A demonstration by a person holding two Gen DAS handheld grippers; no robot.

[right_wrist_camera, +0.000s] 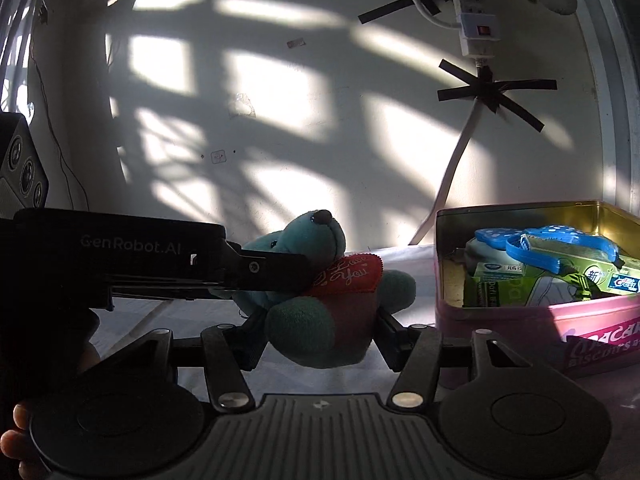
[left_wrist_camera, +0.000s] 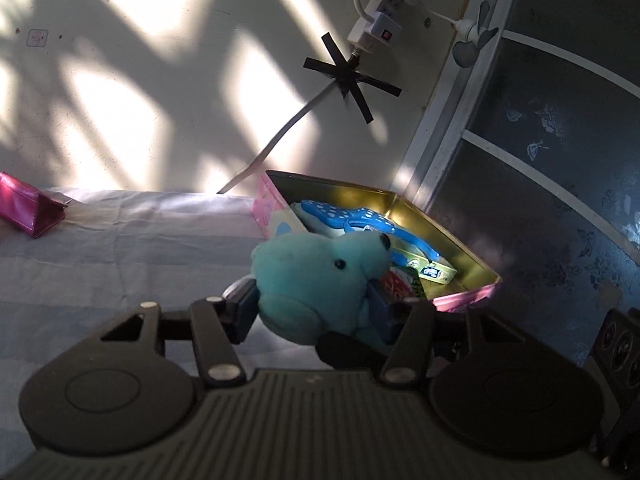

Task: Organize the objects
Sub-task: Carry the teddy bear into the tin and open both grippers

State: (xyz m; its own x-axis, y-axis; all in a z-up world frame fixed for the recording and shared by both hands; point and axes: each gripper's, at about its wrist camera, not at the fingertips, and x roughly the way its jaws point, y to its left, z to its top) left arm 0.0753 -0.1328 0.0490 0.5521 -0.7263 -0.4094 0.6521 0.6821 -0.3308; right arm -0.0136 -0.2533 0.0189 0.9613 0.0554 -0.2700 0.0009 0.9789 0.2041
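Teddy gripped from two sides beside the tin

Plush fills both views: a small teal teddy bear [left_wrist_camera: 316, 280] with a red fabric heart [right_wrist_camera: 348, 276] stitched on its chest. The left gripper [left_wrist_camera: 314, 308] has its fingers pressed into the bear's sides, and the right gripper [right_wrist_camera: 320, 332] clamps its lower body in the same way, the left one crossing at the bear's neck in the right wrist view. The bear sits above the pale striped bedsheet [left_wrist_camera: 120, 248], just beside the open pink metal biscuit tin [right_wrist_camera: 560, 320], which holds a blue dotted plastic item [left_wrist_camera: 348, 216] and green cartons [right_wrist_camera: 580, 276].
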